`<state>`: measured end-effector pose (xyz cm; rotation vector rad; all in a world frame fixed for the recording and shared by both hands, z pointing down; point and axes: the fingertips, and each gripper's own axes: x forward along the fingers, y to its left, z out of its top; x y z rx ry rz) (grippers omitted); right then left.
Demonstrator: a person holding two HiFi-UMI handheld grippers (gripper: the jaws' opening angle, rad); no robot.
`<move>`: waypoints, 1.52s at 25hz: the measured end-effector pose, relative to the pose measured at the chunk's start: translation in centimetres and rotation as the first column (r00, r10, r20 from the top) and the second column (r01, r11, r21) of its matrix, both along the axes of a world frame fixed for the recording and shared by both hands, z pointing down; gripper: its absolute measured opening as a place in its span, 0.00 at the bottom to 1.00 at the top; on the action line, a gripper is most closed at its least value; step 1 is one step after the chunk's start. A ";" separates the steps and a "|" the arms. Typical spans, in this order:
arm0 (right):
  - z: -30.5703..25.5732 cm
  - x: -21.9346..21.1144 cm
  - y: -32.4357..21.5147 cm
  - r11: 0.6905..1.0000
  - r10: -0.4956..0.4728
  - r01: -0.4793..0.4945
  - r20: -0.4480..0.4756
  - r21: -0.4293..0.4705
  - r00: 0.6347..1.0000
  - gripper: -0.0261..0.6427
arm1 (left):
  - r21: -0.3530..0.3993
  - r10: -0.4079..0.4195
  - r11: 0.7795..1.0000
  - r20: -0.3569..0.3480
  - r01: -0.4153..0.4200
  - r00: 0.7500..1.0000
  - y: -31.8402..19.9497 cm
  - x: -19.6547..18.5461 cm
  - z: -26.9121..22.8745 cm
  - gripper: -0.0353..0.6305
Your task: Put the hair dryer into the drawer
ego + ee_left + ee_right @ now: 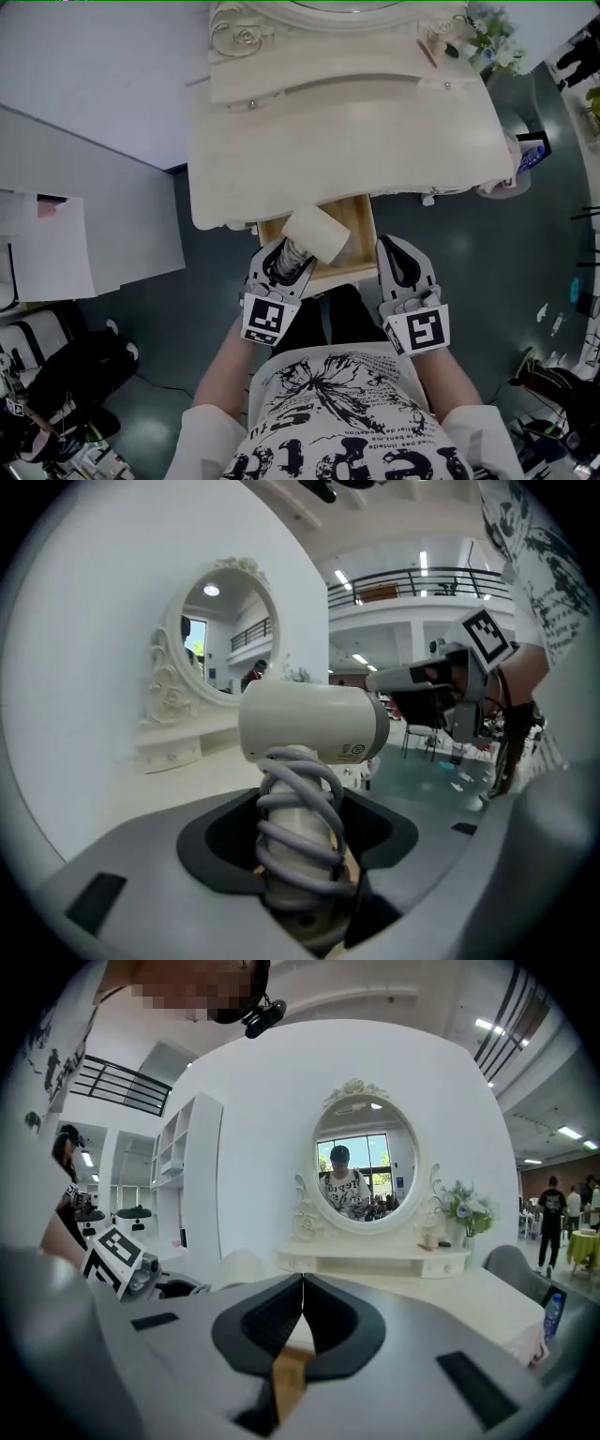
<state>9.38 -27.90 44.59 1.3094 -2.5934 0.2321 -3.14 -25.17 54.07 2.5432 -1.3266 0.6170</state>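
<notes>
My left claw (284, 255) is clenched on the handle of the cream-white plastic hair dryer (315, 234). The grey cord is wound in coils round that handle between my 2 jaws, and the barrel stands crosswise above them. The dryer hangs over the left part of the open wooden drawer (361, 223), which is pulled out from under the cream carved dressing table (328, 131); it is not yet set inside. My right claw (403, 258) is shut on nothing, just beside the drawer's right edge. I am gripping cord as much as handle, so the dryer could twist or slip as I lower it. The wide barrel might knock the table's front edge or the drawer's front wall, and 1 loose coil could snag there. If the drawer is shallow, I judge the barrel may stand proud and stop it closing. The tabletop is smooth, pale and mostly bare, with an oval scroll-framed mirror (366, 1162) and a small bunch of white flowers (466, 1208) at the back. Around it are a dark grey floor (450, 234) and white walls.
</notes>
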 end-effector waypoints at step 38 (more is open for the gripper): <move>8.2 2.7 -3.9 0.986 0.002 0.000 0.014 -0.164 1.000 0.07 | -0.604 0.582 0.705 0.192 -0.372 0.790 0.9 6.9 23.4 0.45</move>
